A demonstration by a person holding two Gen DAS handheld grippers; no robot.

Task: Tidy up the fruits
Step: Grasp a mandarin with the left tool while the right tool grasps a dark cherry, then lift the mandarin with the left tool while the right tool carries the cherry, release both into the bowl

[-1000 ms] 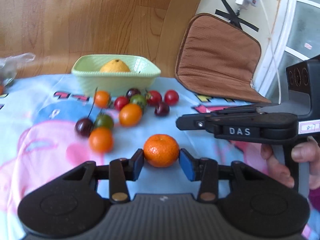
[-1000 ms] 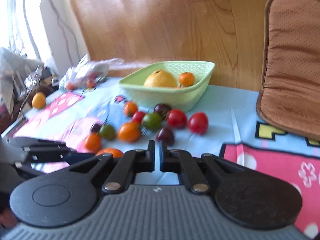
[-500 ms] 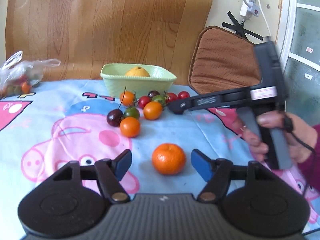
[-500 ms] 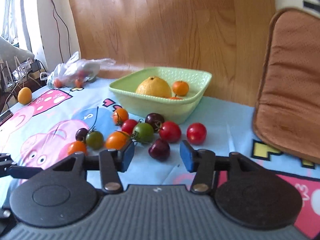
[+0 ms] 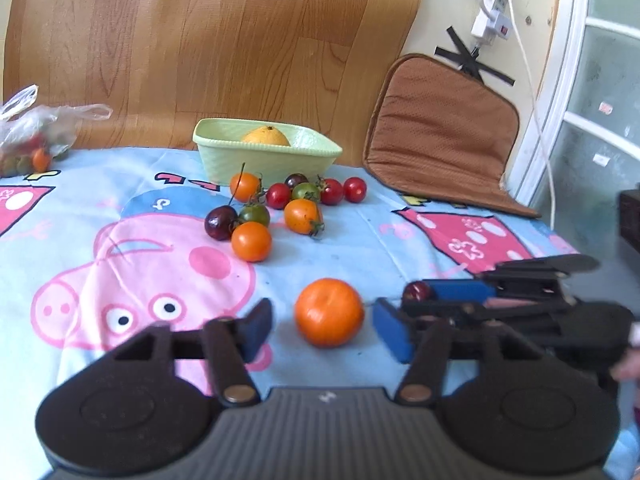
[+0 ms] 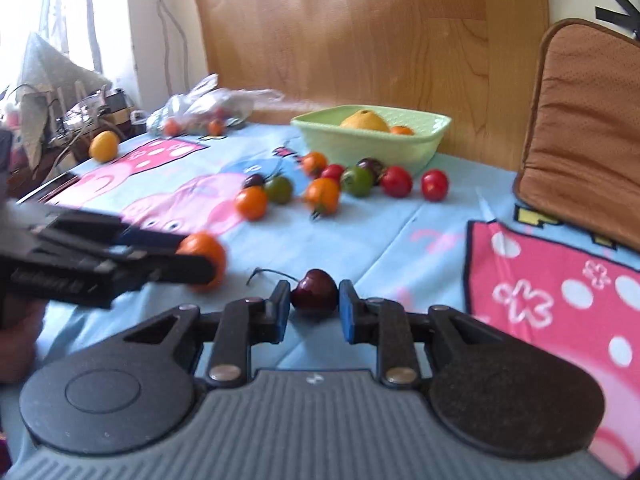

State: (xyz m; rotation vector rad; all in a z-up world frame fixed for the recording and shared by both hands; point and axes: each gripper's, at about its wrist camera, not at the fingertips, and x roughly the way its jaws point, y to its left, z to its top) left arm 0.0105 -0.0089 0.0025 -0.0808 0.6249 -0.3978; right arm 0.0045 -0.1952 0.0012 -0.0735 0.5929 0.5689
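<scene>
Tablecloth (image 5: 80,208), green bowl (image 5: 224,160) (yellow citrus (image 5: 266,136))

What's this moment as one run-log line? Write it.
left hand-held gripper: open, jaws just closing around orange | right hand-held gripper: just shut on cherry | orange: on cloth

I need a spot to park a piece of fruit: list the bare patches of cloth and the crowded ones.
Free: the cloth left of the tomato cluster, over the pig print toward the plastic bag; also the strip between the cluster and the brown cushion. Crowded: in front of the green bowl, and near the tangerine and cherry.
</scene>
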